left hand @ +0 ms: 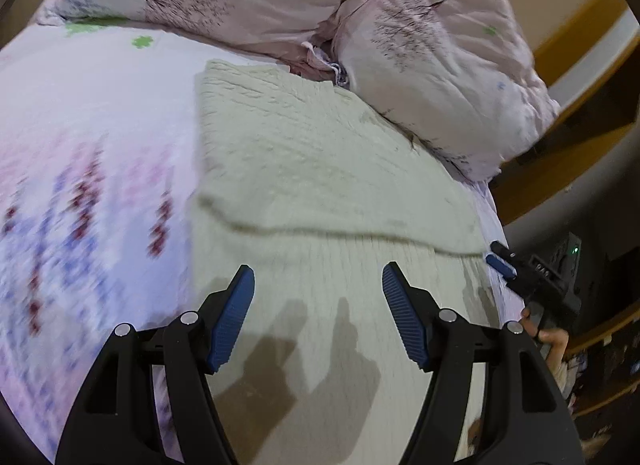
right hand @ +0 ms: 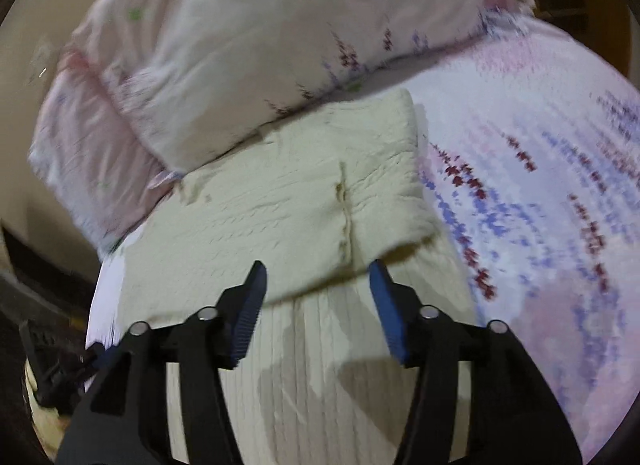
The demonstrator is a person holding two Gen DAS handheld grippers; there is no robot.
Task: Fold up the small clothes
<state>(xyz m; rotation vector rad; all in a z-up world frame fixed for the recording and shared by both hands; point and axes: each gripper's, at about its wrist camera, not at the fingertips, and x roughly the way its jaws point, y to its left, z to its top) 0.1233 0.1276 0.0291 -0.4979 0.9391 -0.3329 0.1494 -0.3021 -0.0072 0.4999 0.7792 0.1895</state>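
- Bed with a flowery sheet is where the work goes on, and two big pink pillows lie at its far end.
- Left gripper has its blue pads spread apart, with nothing between them. It hangs just above the cloth.
- Right gripper is spread too, and nothing is pinched in it. The pictures are blurry, so I cannot tell if a pad brushes the cloth.
- Right under both tools lies the cream knit top. Its far part is folded back over the near part.
- The folded edge runs across just ahead of the left tool's pads, and just ahead of the right tool's pads as well.
- Far past the tools, the top's end touches the pillows.
- Off to the right side of the left tool you can see the right tool's tip by the bed's edge, next to the top's side.
- I think this fold has just been laid down and let go.
- To do it well, check that the edge is straight and the sides line up.
- Pat out bumps before the next fold.
- Next, pinch the two near corners low and lift both together, so the top does not slide or bunch.
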